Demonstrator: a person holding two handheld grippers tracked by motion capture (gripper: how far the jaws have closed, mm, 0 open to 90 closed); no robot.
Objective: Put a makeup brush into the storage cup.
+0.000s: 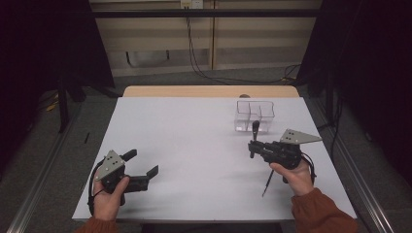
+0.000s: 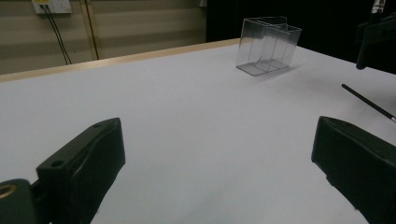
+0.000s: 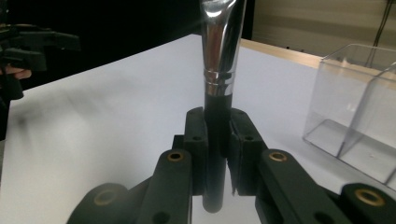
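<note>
My right gripper (image 1: 253, 147) is shut on a makeup brush (image 1: 255, 128) and holds it upright above the table's right side. In the right gripper view the brush's black handle (image 3: 215, 116) is clamped between the jaws, and its silver ferrule (image 3: 222, 42) rises out of the top. A clear plastic organizer (image 1: 254, 115) with several compartments stands just behind it. My left gripper (image 1: 143, 162) rests at the front left, open, with nothing between its jaws. A thin black brush (image 1: 267, 183) lies on the table beside the right hand.
A white sheet (image 1: 194, 141) covers the table, with a wooden edge (image 1: 209, 91) at the back. The organizer (image 2: 266, 46) and the thin black brush (image 2: 369, 103) lie far ahead of my left gripper (image 2: 217, 154). Dark frames stand on both sides.
</note>
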